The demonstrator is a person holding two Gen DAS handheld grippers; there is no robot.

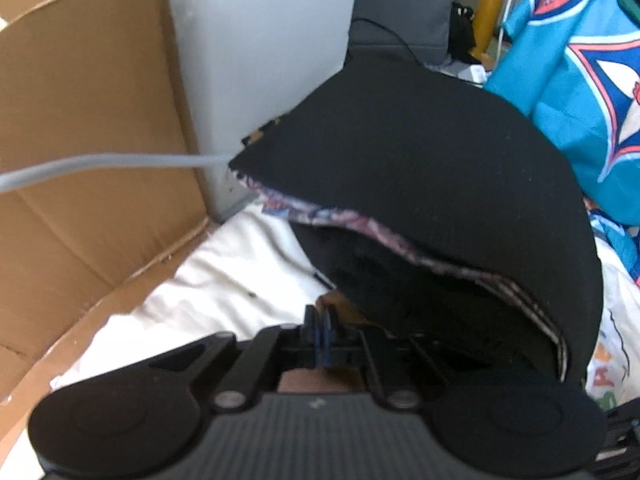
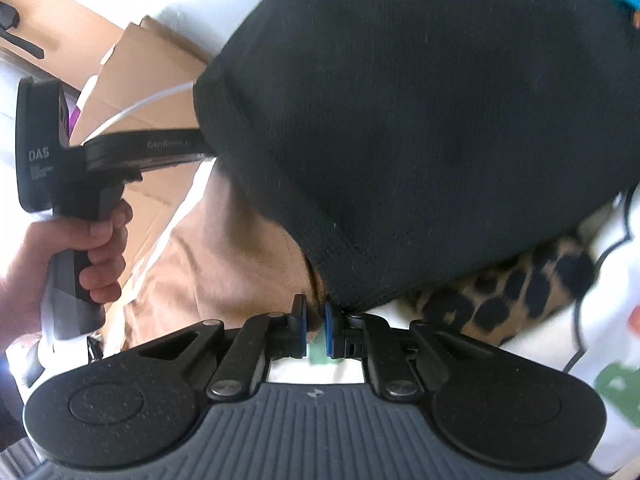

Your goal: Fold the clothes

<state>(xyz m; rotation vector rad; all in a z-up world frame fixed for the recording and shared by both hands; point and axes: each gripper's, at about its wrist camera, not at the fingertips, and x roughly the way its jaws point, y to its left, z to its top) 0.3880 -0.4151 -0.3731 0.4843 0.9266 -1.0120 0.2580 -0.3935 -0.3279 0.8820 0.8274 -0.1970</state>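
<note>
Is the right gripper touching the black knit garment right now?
Touching. The right wrist view shows the black knit garment's lower corner pinched between the right gripper's nearly closed blue-padded jaws, with the cloth hanging up and away from there.

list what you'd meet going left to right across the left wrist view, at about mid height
cardboard → grey cable → white wall panel → black garment → blue printed fabric

Cardboard [image 1: 92, 128]: flattened brown sheets leaning against the wall, left side.
Wall [image 1: 260, 40]: pale, plain, behind the cardboard.
Cable [image 1: 100, 166]: grey, running across the cardboard from the left edge.
Yellow post [image 1: 490, 4]: upright, far back.
Grey seat [image 1: 400, 12]: dark padded back, in the background beside the post.
</note>
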